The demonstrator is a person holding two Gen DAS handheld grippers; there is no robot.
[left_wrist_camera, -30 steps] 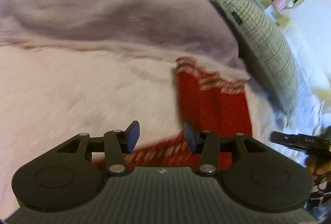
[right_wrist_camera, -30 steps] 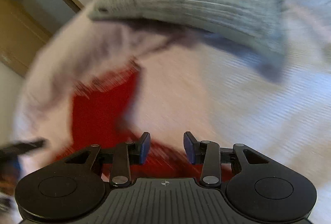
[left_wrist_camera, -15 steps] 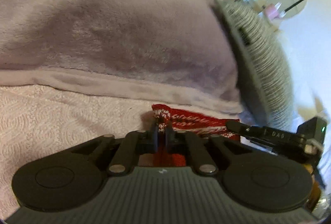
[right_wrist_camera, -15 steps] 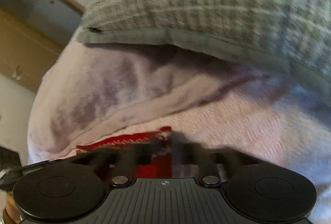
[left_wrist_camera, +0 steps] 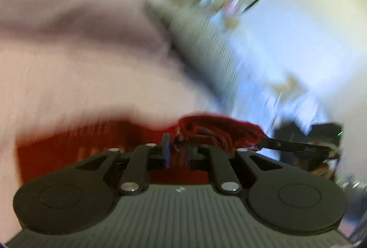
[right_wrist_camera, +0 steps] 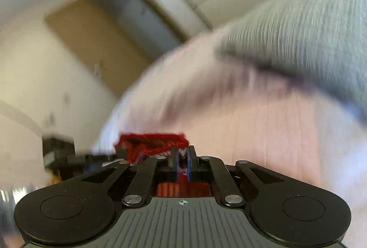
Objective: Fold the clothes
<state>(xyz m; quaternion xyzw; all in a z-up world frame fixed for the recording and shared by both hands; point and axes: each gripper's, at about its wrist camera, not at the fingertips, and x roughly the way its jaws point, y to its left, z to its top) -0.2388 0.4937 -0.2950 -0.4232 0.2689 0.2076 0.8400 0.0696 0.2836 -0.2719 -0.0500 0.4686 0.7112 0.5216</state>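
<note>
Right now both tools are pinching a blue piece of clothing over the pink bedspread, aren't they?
Not blue: the garment is red with a white-flecked edge, as the right wrist view shows. The rest holds: the right tool and the left tool each have it between their fingers, over the pink bedspread.

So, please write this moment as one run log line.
step: lift edge | left gripper: jaws opening, red garment between | right gripper: shut on red garment | bed cover: pale
</note>
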